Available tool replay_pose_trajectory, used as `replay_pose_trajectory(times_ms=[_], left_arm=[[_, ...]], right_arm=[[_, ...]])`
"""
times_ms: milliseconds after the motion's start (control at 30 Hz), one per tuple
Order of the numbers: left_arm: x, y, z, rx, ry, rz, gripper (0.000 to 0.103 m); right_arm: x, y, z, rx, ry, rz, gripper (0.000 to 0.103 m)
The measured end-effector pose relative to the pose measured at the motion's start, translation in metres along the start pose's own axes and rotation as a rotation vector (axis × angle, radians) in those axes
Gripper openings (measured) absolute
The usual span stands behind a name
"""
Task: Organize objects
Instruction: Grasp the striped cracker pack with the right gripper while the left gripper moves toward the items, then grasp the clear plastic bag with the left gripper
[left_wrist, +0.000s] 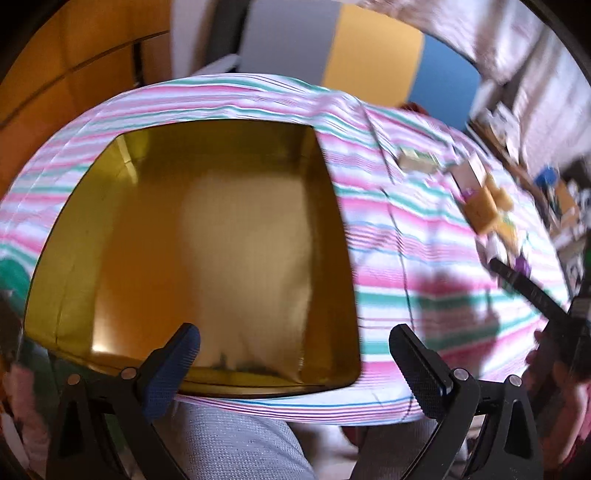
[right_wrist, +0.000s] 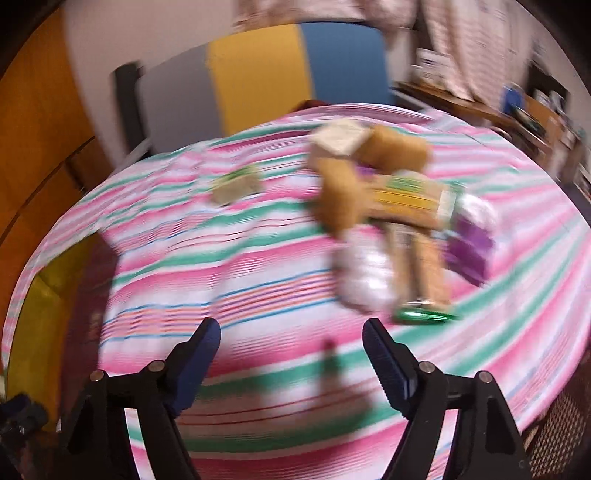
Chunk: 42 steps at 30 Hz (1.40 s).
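Right now the pile of packets (right_wrist: 391, 206) I have to sort lies in the upper right of my right wrist view, on the striped cloth (right_wrist: 229, 258): tan boxes, a yellow-and-green packet, a purple one and a whitish bag, all touching or overlapping. Blur is heavy, so I can't tell exactly what each one is. One small pale box (right_wrist: 236, 186) sits apart, to the left of the heap. My right gripper (right_wrist: 291, 354) hangs at the bottom of that view, jaws apart with nothing between them. In the left wrist view, the gold tray (left_wrist: 70, 280) fills the centre left, its floor bare and shiny. My left gripper (left_wrist: 295, 358) hovers over its near edge, jaws spread wide and holding nothing.
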<state>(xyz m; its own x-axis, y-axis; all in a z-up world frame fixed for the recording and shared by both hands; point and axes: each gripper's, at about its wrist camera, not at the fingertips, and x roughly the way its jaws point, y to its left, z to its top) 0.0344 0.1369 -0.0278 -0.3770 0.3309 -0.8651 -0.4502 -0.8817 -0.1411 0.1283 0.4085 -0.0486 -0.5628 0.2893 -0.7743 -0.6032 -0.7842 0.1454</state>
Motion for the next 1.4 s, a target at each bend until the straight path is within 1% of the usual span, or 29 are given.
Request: replay_pose_trajectory(times_ms=[33,100,133,167,233,300,367,467,633,700,833,867,967,1033,1100,1167,1267,1400], left_arm=[[0.0,-0.008,-0.001,0.025,-0.002,0.004,0.103],[0.001,-0.025,-0.004,0.086,-0.014,0.034,0.103],[0.003,-0.033,-0.006,0.117,-0.017,0.04,0.103],[0.005,-0.037,-0.005,0.131,-0.01,0.03,0.103],[0.01,-0.04,-0.004,0.123,0.024,-0.029,0.103],[0.015,-0.041,-0.003,0.093,0.06,-0.085,0.103],[0.023,-0.046,-0.002,0.082,0.093,-0.097,0.103],[0.027,-0.052,-0.003,0.097,0.103,-0.08,0.103],[0.026,-0.061,-0.008,0.134,0.095,-0.071,0.103],[0.024,-0.061,-0.008,0.139,0.087,-0.08,0.103],[0.028,-0.065,-0.005,0.136,0.081,-0.088,0.103],[0.03,-0.066,-0.004,0.134,0.086,-0.09,0.103],[0.031,-0.072,0.0,0.135,0.088,-0.098,0.103],[0.034,-0.077,0.003,0.144,0.086,-0.08,0.103],[0.04,-0.083,0.006,0.158,0.083,-0.061,0.103],[0.044,-0.088,0.01,0.169,0.082,-0.042,0.103],[0.048,-0.092,0.014,0.153,0.093,-0.022,0.103],[0.044,-0.097,0.014,0.118,0.123,0.023,0.103]], right_arm=[[0.001,-0.016,0.002,0.04,-0.009,-0.016,0.08],[0.003,-0.041,0.008,0.098,-0.021,-0.07,0.074],[0.003,-0.052,0.011,0.116,-0.028,-0.096,0.068],[0.004,-0.063,0.015,0.13,-0.037,-0.116,0.066],[0.008,-0.08,0.02,0.148,-0.046,-0.13,0.066],[0.013,-0.092,0.023,0.163,-0.045,-0.108,0.063],[0.018,-0.098,0.026,0.167,-0.038,-0.089,0.059],[0.028,-0.099,0.029,0.14,-0.019,-0.053,0.057],[0.048,-0.092,0.031,0.092,0.017,-0.033,0.057],[0.054,-0.084,0.033,0.046,0.01,-0.065,0.057],[0.059,-0.072,0.031,-0.029,0.001,-0.096,0.057],[0.058,-0.069,0.029,-0.046,-0.007,-0.09,0.05],[0.053,-0.062,0.02,-0.091,-0.041,-0.024,0.05],[0.05,-0.061,0.012,-0.114,-0.072,-0.006,0.049],[0.051,-0.065,0.012,-0.084,-0.098,-0.008,0.049],[0.049,-0.072,0.012,-0.035,-0.12,-0.05,0.049],[0.045,-0.085,0.008,0.038,-0.142,-0.071,0.049],[0.046,-0.084,0.006,0.019,-0.144,-0.077,0.049]])
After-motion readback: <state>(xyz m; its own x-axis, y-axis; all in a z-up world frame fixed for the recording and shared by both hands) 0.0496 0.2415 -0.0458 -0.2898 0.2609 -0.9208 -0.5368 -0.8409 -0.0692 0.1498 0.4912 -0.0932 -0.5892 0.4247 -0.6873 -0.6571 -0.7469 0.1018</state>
